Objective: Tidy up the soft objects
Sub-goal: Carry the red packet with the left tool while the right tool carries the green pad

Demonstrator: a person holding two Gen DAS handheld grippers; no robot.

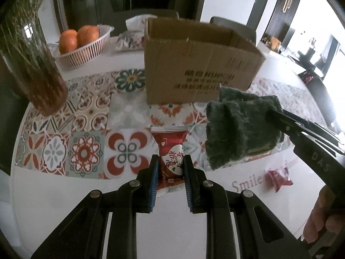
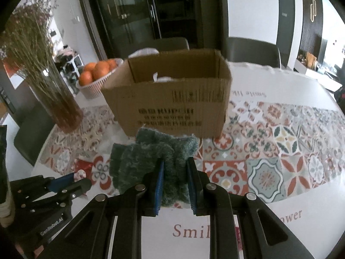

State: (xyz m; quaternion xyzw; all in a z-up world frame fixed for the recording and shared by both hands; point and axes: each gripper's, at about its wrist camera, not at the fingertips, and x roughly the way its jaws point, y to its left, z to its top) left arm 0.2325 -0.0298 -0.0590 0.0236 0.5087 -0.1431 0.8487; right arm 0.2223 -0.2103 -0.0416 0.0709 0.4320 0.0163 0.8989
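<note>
Patterned tiles run across the round white table (image 1: 54, 194), and from the left wrist the left gripper (image 1: 169, 161) has its jaws pinched tight on a red candy packet (image 1: 170, 151), held up short of the open cardboard box (image 1: 194, 64). From the right wrist, the right gripper (image 2: 174, 166) is clamped on a floppy green knitted cloth (image 2: 148, 151) just before that box; its drooping end could catch the rim, and the slick packet may slip out.

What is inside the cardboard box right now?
Through the open top of the cardboard box, something white shows against the far wall. The front wall hides the rest, so the contents are unclear.
</note>
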